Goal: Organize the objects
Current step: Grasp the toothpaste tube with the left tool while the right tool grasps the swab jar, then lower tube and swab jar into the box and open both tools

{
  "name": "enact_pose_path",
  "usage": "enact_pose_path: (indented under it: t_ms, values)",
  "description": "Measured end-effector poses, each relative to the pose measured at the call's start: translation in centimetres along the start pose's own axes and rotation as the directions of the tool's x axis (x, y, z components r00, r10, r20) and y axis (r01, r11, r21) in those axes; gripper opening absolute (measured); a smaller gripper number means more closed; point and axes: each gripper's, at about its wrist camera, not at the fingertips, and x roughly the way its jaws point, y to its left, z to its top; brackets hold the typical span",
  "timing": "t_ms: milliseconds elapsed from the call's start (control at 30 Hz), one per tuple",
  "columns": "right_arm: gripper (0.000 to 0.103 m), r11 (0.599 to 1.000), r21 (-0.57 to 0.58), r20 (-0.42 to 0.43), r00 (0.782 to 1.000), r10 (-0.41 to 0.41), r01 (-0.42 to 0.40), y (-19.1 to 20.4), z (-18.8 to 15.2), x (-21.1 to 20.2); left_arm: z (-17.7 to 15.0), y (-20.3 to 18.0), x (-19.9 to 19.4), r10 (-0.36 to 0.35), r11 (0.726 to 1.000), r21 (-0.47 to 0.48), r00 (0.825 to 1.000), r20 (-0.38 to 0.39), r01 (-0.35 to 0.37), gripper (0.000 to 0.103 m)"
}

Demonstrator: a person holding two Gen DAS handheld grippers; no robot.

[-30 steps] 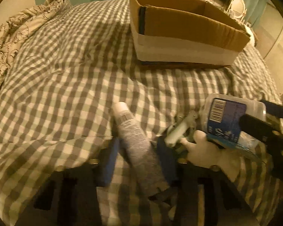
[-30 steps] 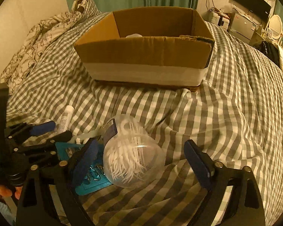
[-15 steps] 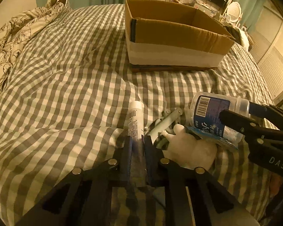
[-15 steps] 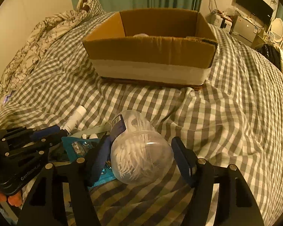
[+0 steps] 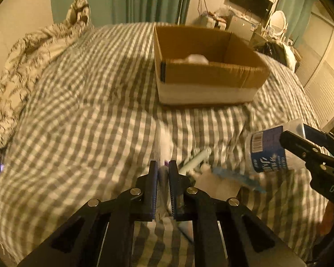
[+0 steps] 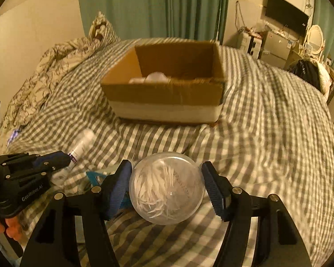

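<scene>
My left gripper [image 5: 163,166] is shut on a white tube [image 5: 163,146] and holds it above the checked bedcover; the tube also shows in the right wrist view [image 6: 81,144]. My right gripper [image 6: 165,169] is shut on a clear round jar of white picks [image 6: 167,187], lifted off the bed; the jar with its blue label shows in the left wrist view [image 5: 269,153]. An open cardboard box [image 5: 207,77] stands further back on the bed, with a white object [image 6: 155,76] inside.
A pale green tool [image 5: 196,159], a white plush item [image 5: 213,182] and a teal blister pack [image 6: 95,176] lie on the bedcover near the grippers. A patterned duvet [image 5: 29,51] is bunched at the left. Furniture and a TV [image 6: 286,19] stand behind.
Both grippers closed on their objects and lifted them: the left took the tube, the right the jar. Both views rose and now look toward the box.
</scene>
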Motion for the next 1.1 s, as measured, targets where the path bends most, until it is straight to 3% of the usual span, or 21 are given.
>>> enact_pose_path:
  t_ms: [400, 633, 867, 1100]
  values:
    - [0.065, 1.000, 0.022, 0.149, 0.989, -0.014, 0.011, -2.1, 6.8, -4.2, 6.9, -1.1, -2.2, -0.041, 0.999, 0.035, 0.996, 0.085, 0.038, 0.008]
    - [0.064, 1.000, 0.012, 0.201, 0.979, -0.016, 0.014, -2.7, 11.9, -4.3, 13.7, -2.9, -3.8, -0.073, 0.995, 0.072, 0.983, 0.166, 0.062, 0.008]
    - [0.064, 0.999, 0.029, 0.211, 0.977, -0.020, 0.014, -3.8, 16.6, -2.1, 19.9, -5.2, -3.3, -0.062, 0.993, 0.111, 0.970, 0.237, 0.036, 0.008]
    - [0.064, 0.997, 0.071, 0.151, 0.989, -0.008, -0.003, -5.2, 18.4, 2.9, 22.7, -6.1, 2.2, -0.067, 0.992, 0.119, 0.982, 0.177, 0.046, 0.008]
